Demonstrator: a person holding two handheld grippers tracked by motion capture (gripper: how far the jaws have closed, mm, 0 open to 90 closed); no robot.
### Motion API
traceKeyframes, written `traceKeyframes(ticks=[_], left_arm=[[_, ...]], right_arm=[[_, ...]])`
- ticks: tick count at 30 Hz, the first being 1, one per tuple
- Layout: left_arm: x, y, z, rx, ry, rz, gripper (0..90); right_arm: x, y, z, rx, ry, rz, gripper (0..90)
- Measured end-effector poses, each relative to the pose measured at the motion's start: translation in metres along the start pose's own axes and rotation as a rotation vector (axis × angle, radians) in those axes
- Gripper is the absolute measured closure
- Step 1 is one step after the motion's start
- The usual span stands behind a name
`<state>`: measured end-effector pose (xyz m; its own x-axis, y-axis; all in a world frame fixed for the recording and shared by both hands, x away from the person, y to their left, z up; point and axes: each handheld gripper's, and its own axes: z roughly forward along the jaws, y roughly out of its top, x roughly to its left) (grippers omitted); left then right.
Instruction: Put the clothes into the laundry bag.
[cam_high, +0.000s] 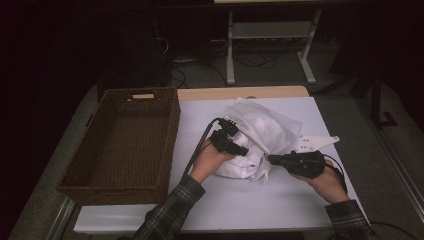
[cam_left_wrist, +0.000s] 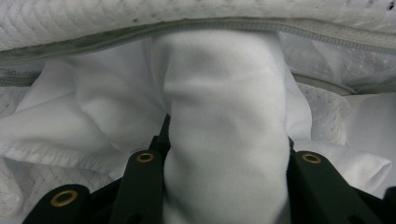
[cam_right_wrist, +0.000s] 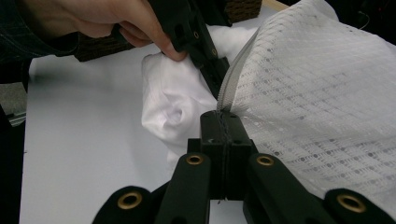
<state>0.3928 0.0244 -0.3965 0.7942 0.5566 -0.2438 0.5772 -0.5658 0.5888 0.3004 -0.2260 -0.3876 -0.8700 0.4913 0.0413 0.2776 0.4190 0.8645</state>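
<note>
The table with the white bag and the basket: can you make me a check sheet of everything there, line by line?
Surface: white table, wooden strip at its far edge.
Job's things: white mesh bag with a grey zip, its mouth open; white cloth bunched at the mouth, partly inside.
Clutter: brown basket on the table's left, nothing seen inside.
Tools: left tool shut on a thick fold of cloth; right tool shut on the bag's zip edge.
Cables: black cable trails from the left tool; more lie on the floor beyond the table.
Surroundings: dark room, grey floor, white metal frame behind the table.
</note>
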Motion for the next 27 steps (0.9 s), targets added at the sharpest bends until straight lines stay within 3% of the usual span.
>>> traceKeyframes(ticks=[6,7,14,15,16,17,18,19,20,24,25,27], left_arm=[[-0.003,0.008,0.009,0.001,0.018,-0.002,59.9],[0.0,0.014,0.017,0.005,0.044,-0.017,59.9],[0.003,0.016,0.025,0.005,0.038,-0.014,51.1],[0.004,0.014,0.024,0.0,0.022,-0.006,51.1],[0.004,0.014,0.024,0.0,0.022,-0.006,42.4],[0.004,0.014,0.024,0.0,0.022,-0.006,42.4],[0.003,0.012,0.018,-0.024,0.021,0.002,42.4],[0.003,0.011,0.013,-0.034,0.022,0.003,34.3],[0.003,0.009,0.008,-0.042,0.019,0.016,32.7],[0.003,0.008,0.003,-0.056,0.015,0.02,32.1],[0.001,0.002,-0.027,-0.107,0.019,0.046,32.4],[0.001,0.001,-0.035,-0.119,0.016,0.045,36.0]], right_arm=[[-0.001,-0.001,0.0,0.009,0.001,-0.001,89.5],[-0.001,-0.001,0.0,0.009,0.001,-0.001,89.5],[-0.009,-0.01,-0.001,0.036,-0.021,0.018,89.4],[-0.009,-0.01,-0.001,0.036,-0.021,0.018,89.4],[-0.009,-0.01,-0.001,0.036,-0.021,0.018,89.4],[-0.014,-0.013,-0.004,0.034,-0.036,0.036,89.4],[-0.014,-0.013,-0.004,0.034,-0.036,0.036,89.4],[-0.015,-0.014,-0.006,0.034,-0.044,0.047,89.2],[-0.016,-0.015,-0.005,0.035,-0.046,0.048,89.2],[-0.016,-0.016,-0.005,0.037,-0.05,0.048,89.1],[-0.017,-0.017,-0.004,0.039,-0.057,0.05,88.7],[-0.017,-0.017,-0.005,0.035,-0.06,0.054,88.8]])
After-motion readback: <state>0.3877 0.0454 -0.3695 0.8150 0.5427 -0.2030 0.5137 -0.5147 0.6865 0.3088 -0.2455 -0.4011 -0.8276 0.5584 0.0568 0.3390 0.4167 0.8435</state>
